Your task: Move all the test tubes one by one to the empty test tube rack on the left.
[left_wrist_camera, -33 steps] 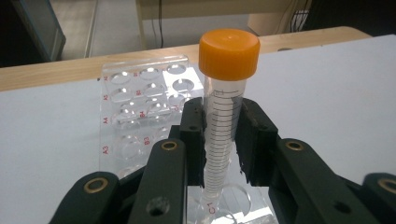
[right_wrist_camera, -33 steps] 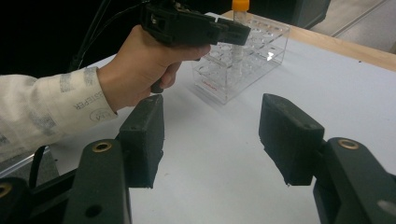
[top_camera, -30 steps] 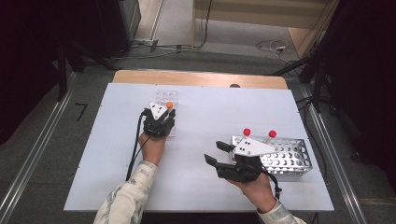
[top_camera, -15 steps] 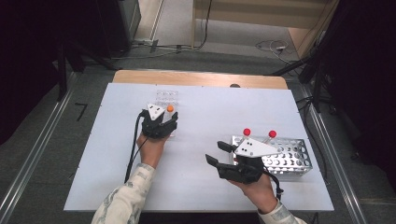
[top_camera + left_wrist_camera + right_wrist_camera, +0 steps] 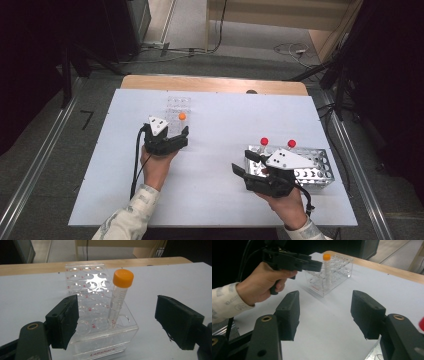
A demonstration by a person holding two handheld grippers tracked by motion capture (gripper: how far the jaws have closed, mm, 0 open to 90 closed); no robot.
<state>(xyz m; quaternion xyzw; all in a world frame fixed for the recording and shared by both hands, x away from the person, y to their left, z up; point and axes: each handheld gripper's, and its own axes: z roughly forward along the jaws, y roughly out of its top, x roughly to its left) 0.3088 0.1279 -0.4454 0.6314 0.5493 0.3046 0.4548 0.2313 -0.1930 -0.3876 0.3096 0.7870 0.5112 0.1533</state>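
Observation:
A clear plastic tube rack (image 5: 176, 106) (image 5: 100, 327) stands on the white table. An orange-capped tube (image 5: 182, 117) (image 5: 119, 297) stands upright in a front hole of it. My left gripper (image 5: 181, 138) (image 5: 118, 312) sits just short of the rack. Its jaws have just been opening and stand wide on either side of the tube without touching it. My right gripper (image 5: 245, 163) (image 5: 324, 307) hovers open and empty near the table's front right, beside a metal rack (image 5: 315, 170). The right gripper view looks across at the left gripper (image 5: 318, 265).
Two red-capped tubes (image 5: 264, 141) (image 5: 291, 144) stand in the metal rack's far row. A wooden strip (image 5: 215, 84) runs along the table's far edge. Cables trail from both grippers toward the person. Bare white table (image 5: 220, 130) lies between the two racks.
The left gripper's jaws have opened and let go of the orange-capped tube, which stays standing in the clear rack. The left hand has drawn back a little from the rack. The right hand has kept still.

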